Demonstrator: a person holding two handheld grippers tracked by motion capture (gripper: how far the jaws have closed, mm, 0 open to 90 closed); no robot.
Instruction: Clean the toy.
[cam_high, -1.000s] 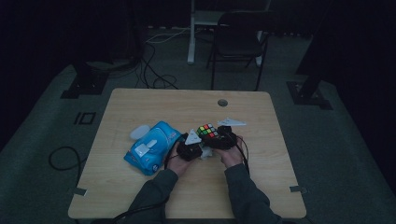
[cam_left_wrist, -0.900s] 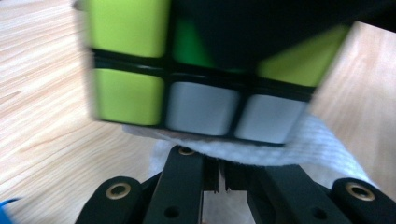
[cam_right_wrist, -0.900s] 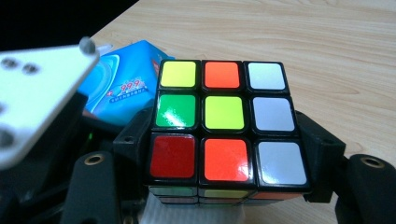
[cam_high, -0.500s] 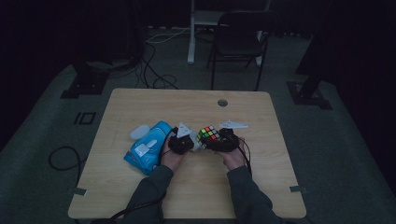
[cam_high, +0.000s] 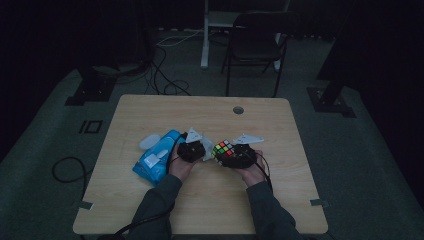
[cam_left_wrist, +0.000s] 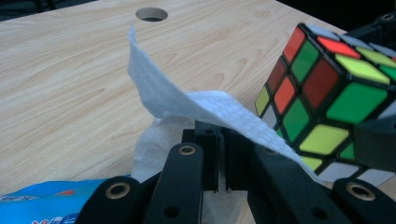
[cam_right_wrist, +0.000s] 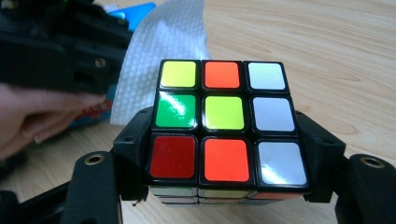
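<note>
A scrambled Rubik's cube (cam_right_wrist: 226, 121) is gripped from both sides by my right gripper (cam_right_wrist: 226, 154), which is shut on it just above the table. In the high view the cube (cam_high: 223, 149) sits at the table's middle, in the right gripper (cam_high: 235, 156). My left gripper (cam_left_wrist: 224, 158) is shut on a white wipe (cam_left_wrist: 187, 100) that drapes over its jaws and lies close beside the cube (cam_left_wrist: 327, 93). In the high view the left gripper (cam_high: 192, 149) is just left of the cube, with the wipe (cam_high: 206, 151) between them.
A blue wipe pack (cam_high: 157, 157) lies left of the left hand, with a small white object (cam_high: 149, 141) at its far end. A round cable hole (cam_high: 238, 109) is in the wooden table (cam_high: 150, 115) farther back. A chair (cam_high: 260, 40) stands beyond the table.
The left gripper with the wipe has shifted slightly left and away from me. The right gripper still holds the cube in nearly the same spot.
</note>
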